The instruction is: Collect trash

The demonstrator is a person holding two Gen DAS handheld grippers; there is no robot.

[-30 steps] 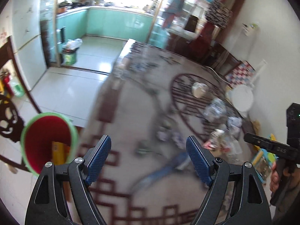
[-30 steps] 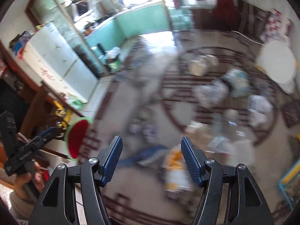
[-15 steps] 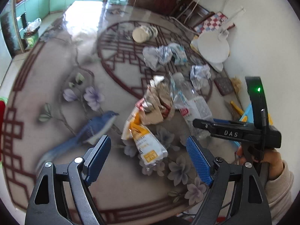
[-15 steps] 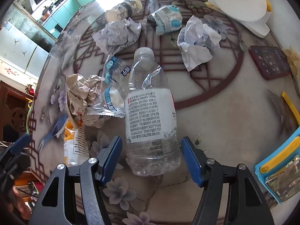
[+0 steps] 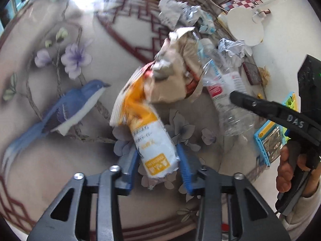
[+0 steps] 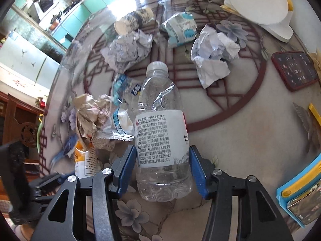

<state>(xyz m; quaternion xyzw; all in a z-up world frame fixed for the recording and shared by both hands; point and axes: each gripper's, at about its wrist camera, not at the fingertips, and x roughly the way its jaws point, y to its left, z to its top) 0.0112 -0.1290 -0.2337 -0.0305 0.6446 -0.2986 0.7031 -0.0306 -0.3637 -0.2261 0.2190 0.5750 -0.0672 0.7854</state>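
Note:
An orange and white snack wrapper (image 5: 148, 128) lies on the patterned table, and my left gripper (image 5: 158, 160) has closed its blue pads onto the wrapper's near end. A crushed clear water bottle (image 6: 160, 132) lies on the table between the pads of my right gripper (image 6: 162, 164), which touch its sides. The bottle also shows in the left wrist view (image 5: 224, 92). Crumpled brown paper (image 5: 172, 76) lies just beyond the wrapper. Crumpled white paper (image 6: 212, 58) and more paper (image 6: 128, 50) lie farther back.
A red phone (image 6: 295, 70) lies at the right. A white round stand (image 6: 260, 4) sits at the far right. A blue and yellow tray (image 6: 299, 190) is at the near right edge. A tipped cup (image 6: 132, 20) and a crushed carton (image 6: 178, 28) lie at the back.
Both grippers have come down from above the table onto the trash. The left has narrowed from wide open onto the wrapper, and the right has narrowed around the bottle.

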